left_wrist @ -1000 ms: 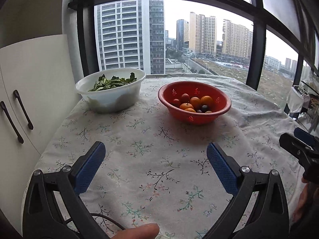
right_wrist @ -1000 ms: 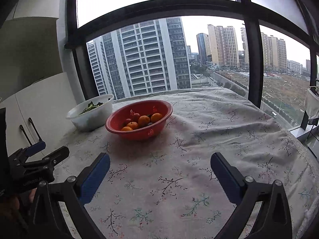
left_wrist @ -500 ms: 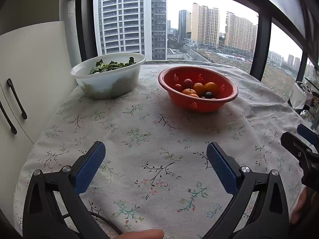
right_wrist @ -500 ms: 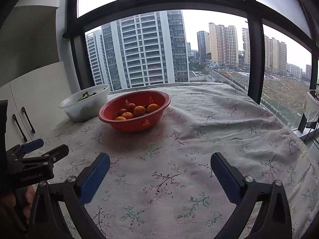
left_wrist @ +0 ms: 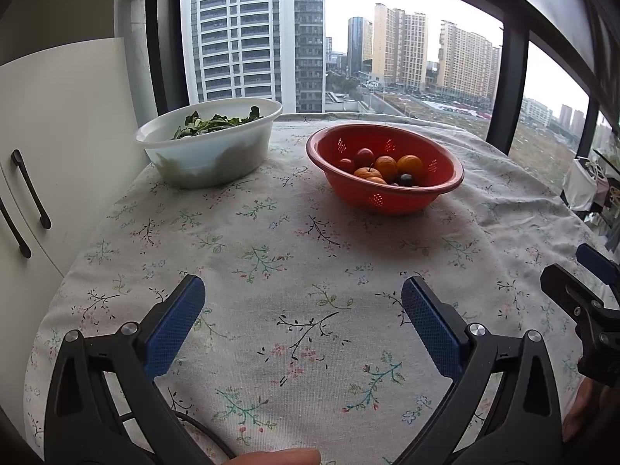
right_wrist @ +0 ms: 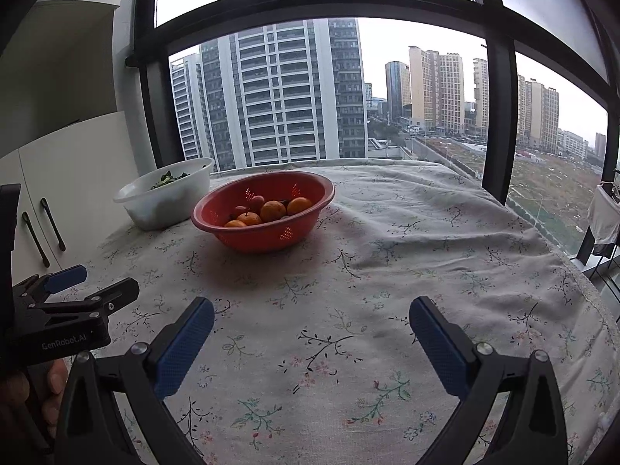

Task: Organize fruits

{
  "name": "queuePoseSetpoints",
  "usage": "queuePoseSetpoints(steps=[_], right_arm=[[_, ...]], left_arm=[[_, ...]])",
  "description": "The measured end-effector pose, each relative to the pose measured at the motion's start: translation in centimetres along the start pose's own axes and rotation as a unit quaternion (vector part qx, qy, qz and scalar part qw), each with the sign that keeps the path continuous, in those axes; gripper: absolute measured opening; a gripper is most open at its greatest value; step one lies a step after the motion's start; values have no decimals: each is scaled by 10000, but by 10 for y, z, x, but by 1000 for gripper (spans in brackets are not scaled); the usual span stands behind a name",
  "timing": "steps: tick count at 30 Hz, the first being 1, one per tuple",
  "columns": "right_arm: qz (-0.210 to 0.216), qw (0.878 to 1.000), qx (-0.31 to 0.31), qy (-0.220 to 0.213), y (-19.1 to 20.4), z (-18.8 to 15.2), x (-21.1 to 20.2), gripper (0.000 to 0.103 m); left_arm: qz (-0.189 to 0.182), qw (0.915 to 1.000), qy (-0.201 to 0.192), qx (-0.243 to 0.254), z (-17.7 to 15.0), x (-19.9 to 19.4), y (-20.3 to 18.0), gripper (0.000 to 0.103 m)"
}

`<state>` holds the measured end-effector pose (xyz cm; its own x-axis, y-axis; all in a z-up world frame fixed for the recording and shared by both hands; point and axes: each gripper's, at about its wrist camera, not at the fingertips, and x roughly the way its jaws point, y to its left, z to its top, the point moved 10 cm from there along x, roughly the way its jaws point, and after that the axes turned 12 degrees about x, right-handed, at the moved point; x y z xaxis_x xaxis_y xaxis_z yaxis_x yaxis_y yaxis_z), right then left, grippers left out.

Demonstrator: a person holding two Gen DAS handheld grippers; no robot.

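Observation:
A red colander (left_wrist: pixel 403 199) (right_wrist: pixel 271 238) stands on the far half of the round table and holds several oranges (left_wrist: pixel 410 164) (right_wrist: pixel 273 210), small red fruits (left_wrist: pixel 364 156) and a dark plum (left_wrist: pixel 405 180). My left gripper (left_wrist: pixel 302 290) is open and empty above the near tablecloth, well short of the colander. My right gripper (right_wrist: pixel 312 310) is open and empty, also above the near cloth. Each gripper shows at the edge of the other's view: the right one (left_wrist: pixel 581 286), the left one (right_wrist: pixel 81 286).
A white bowl of green leaves (left_wrist: pixel 211 147) (right_wrist: pixel 166 193) stands left of the colander. The floral tablecloth (left_wrist: pixel 290 255) covers the table. White cabinets with dark handles (left_wrist: pixel 31 190) stand at the left. Windows are behind the table.
Both grippers have moved forward towards the bowls, which now look larger and nearer. Both stay open and empty.

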<state>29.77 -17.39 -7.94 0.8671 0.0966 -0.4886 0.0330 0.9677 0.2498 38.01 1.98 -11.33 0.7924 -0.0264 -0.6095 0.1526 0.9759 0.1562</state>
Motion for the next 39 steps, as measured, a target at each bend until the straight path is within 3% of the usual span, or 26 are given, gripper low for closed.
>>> queuePoseSetpoints(steps=[39], right_arm=[[-134,9992,169,327,-5,-11,9,103]], left_arm=[[37,9999,102,-15,-8,4,2,103]])
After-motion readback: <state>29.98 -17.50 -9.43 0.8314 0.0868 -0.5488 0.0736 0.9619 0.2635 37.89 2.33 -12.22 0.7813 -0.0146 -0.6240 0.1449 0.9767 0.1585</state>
